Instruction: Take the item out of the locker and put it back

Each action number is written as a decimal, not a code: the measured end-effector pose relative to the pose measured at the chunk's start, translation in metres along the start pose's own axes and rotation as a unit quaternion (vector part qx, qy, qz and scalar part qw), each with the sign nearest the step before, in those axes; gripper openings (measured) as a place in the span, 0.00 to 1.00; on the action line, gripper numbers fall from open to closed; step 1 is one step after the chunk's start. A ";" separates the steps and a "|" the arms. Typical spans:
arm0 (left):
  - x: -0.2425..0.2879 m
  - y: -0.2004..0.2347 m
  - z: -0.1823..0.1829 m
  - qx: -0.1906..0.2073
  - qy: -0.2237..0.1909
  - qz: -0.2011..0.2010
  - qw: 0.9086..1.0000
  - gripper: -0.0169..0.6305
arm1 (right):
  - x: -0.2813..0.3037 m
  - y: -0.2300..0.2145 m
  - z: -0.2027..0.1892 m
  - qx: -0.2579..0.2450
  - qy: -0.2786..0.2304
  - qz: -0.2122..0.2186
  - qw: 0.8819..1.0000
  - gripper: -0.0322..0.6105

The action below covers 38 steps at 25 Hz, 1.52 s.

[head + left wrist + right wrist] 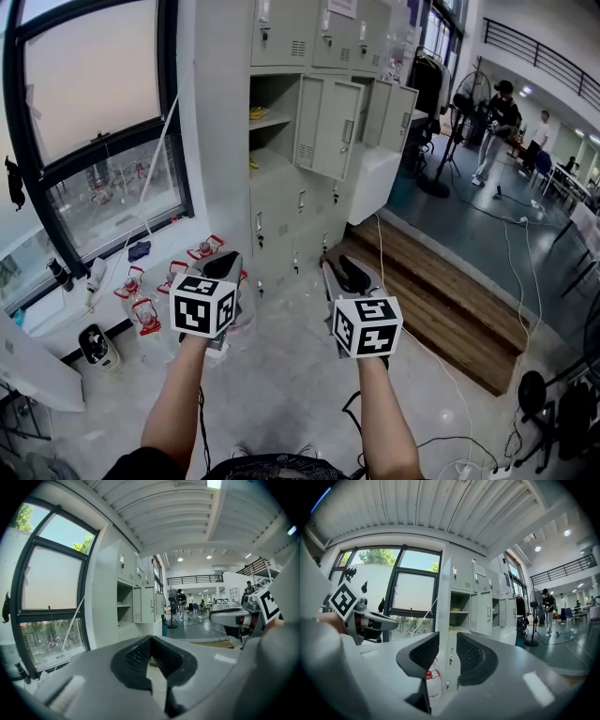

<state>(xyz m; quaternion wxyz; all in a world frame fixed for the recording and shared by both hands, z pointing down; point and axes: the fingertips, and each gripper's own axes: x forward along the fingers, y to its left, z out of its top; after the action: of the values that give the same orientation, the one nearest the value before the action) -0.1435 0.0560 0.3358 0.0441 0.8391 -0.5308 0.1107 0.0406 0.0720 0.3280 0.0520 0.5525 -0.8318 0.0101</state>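
You stand well back from the open locker (323,131) at upper middle of the head view. A yellow item (258,112) lies on its shelf, so taking it out seems not yet begun. Your left gripper (221,265) is clenched on nothing, and your right gripper (349,273) is slightly parted and empty.

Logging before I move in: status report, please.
Left claw shut, empty. Right claw slightly open, empty. Yellow item on shelf in open locker, untouched. Red-topped bottles on floor by locker base.
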 end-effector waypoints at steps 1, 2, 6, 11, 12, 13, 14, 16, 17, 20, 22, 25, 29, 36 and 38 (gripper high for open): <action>0.000 0.000 0.000 -0.001 0.001 -0.001 1.000 0.03 | 0.000 0.001 0.000 0.002 -0.001 0.002 1.000 0.27; 0.000 0.000 -0.001 -0.001 0.002 -0.001 1.000 0.03 | 0.000 0.001 0.001 0.004 -0.001 0.004 1.000 0.29; -0.002 0.002 -0.001 -0.003 0.002 0.002 1.000 0.03 | -0.001 0.002 0.001 0.006 -0.003 0.008 1.000 0.34; -0.003 0.001 0.002 -0.002 -0.001 0.004 1.000 0.03 | -0.001 0.003 0.002 0.007 -0.006 0.010 1.000 0.41; -0.003 0.001 0.002 -0.002 -0.001 0.004 1.000 0.03 | -0.001 0.003 0.001 0.007 -0.004 0.013 1.000 0.43; -0.003 0.000 0.001 -0.002 0.000 0.004 1.000 0.03 | -0.001 0.004 0.001 0.008 -0.003 0.016 1.000 0.45; -0.003 0.000 0.000 -0.002 0.000 0.003 1.000 0.03 | -0.001 0.005 0.000 0.011 -0.002 0.019 1.000 0.46; -0.004 0.000 0.000 -0.002 0.001 0.004 1.000 0.03 | 0.000 0.007 0.000 0.019 -0.002 0.026 0.999 0.53; -0.004 0.000 0.000 -0.002 0.001 0.004 1.000 0.03 | 0.000 0.008 0.000 0.022 -0.002 0.029 0.999 0.55; -0.004 0.000 0.000 -0.002 0.002 0.006 1.000 0.03 | -0.001 0.008 -0.001 0.028 0.000 0.034 0.999 0.61; -0.004 -0.002 0.000 -0.002 0.002 0.006 1.000 0.03 | -0.002 0.006 -0.002 0.032 0.000 0.036 0.999 0.64; -0.004 -0.005 0.001 -0.002 0.003 0.005 1.000 0.03 | -0.004 0.004 -0.001 0.030 0.000 0.038 0.999 0.69; -0.004 -0.010 0.000 -0.001 0.003 0.005 1.000 0.03 | -0.008 -0.001 -0.003 0.024 0.000 0.037 0.999 0.77; 0.002 -0.023 0.000 0.003 0.008 0.012 1.000 0.03 | -0.011 -0.014 -0.008 0.014 0.004 0.043 0.999 0.80; 0.003 -0.027 0.002 0.005 0.008 0.014 1.000 0.03 | -0.012 -0.018 -0.009 0.012 0.005 0.047 0.999 0.82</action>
<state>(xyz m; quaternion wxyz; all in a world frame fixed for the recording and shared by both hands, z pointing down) -0.1173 0.0645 0.3363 0.0425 0.8309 -0.5414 0.1210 0.0627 0.0763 0.3351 0.0492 0.5137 -0.8562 0.0252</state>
